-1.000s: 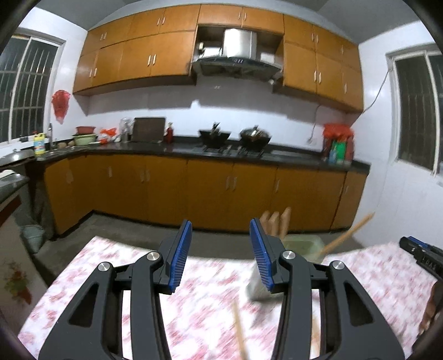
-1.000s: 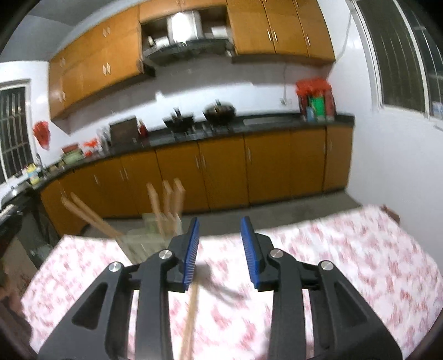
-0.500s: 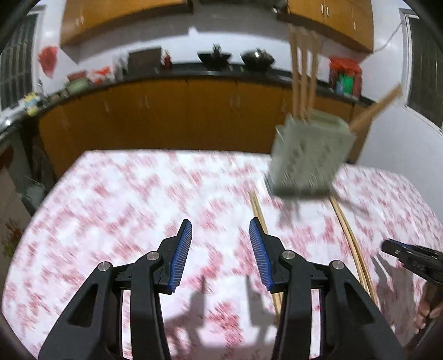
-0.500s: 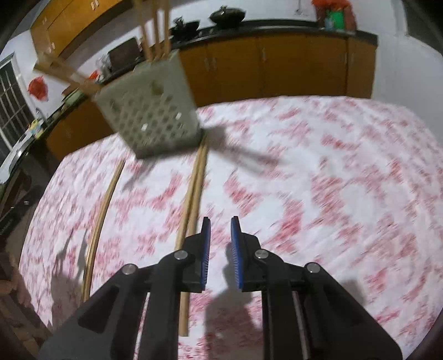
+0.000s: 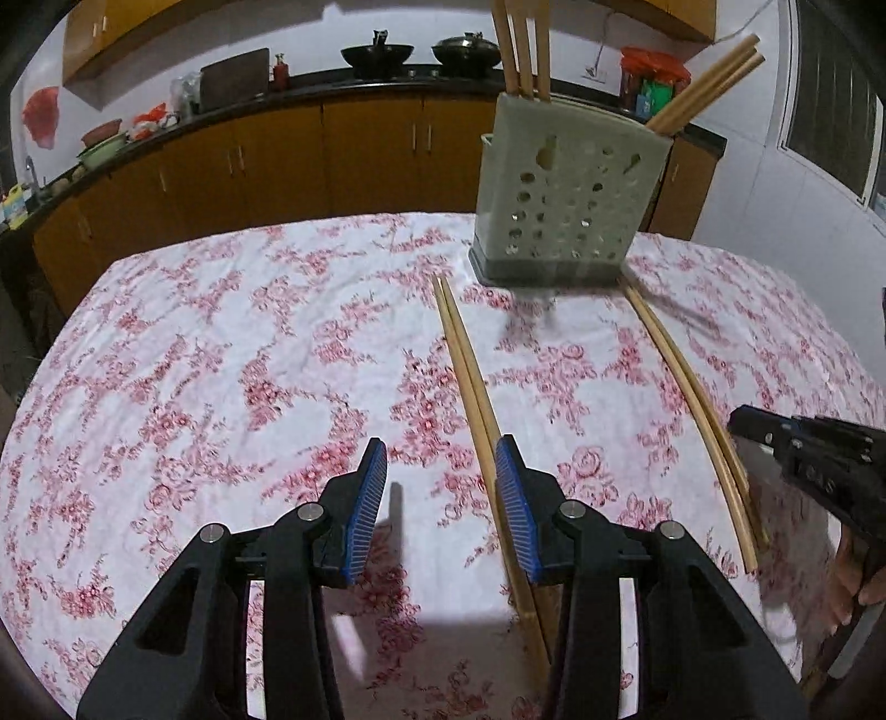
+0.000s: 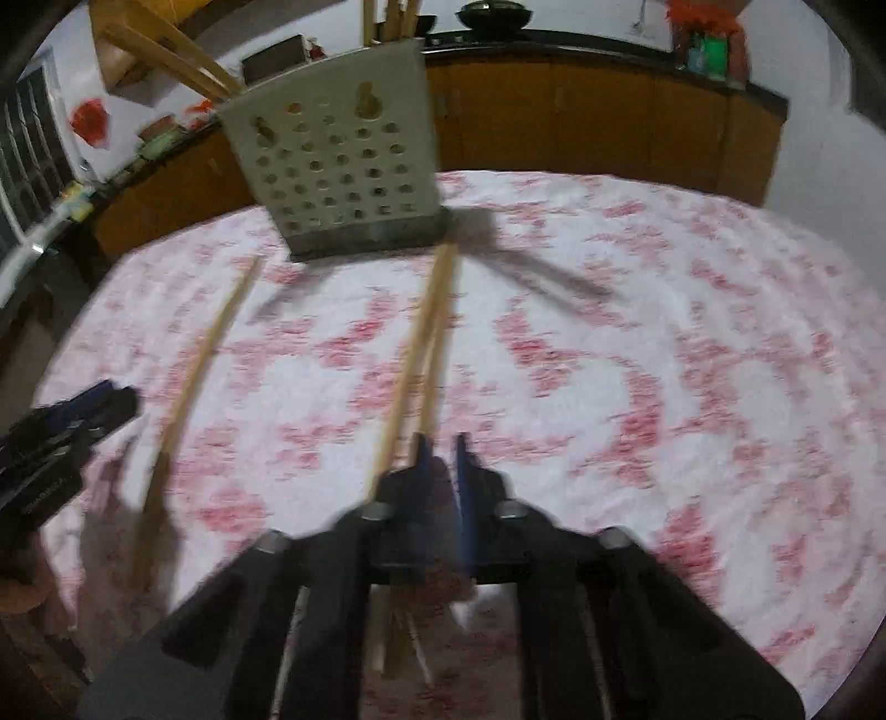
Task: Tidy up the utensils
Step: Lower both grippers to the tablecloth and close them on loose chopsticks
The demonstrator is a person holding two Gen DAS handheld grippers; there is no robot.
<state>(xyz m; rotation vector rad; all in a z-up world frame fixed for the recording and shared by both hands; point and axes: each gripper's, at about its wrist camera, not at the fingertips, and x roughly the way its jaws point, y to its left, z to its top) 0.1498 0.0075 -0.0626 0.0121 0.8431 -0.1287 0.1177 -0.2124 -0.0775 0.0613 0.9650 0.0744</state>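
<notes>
Both your grippers had dropped toward the tablecloth (image 5: 221, 343), left gripper (image 5: 440, 498) spread and narrowing beside two chopsticks (image 5: 465, 360), right gripper (image 6: 440, 471) just pressed together, empty, two more chopsticks (image 5: 681, 382) lay nearby, one holder (image 5: 565, 194) stood behind.

Setting: a home kitchen. Orange-brown base cabinets (image 5: 277, 160) run along the far wall under a dark countertop (image 5: 332, 83). On the countertop stand two black woks (image 5: 376, 54), a dark board (image 5: 235, 77), a red bottle (image 5: 281, 72) and bowls (image 5: 102, 141) toward its left end. Matching wall cabinets (image 5: 94, 33) hang above. A barred window (image 6: 22, 160) sits at the left wall. In the foreground, a table with a pink floral cloth (image 5: 221, 360) carries a perforated utensil holder (image 5: 565, 194) near its far edge.
</notes>
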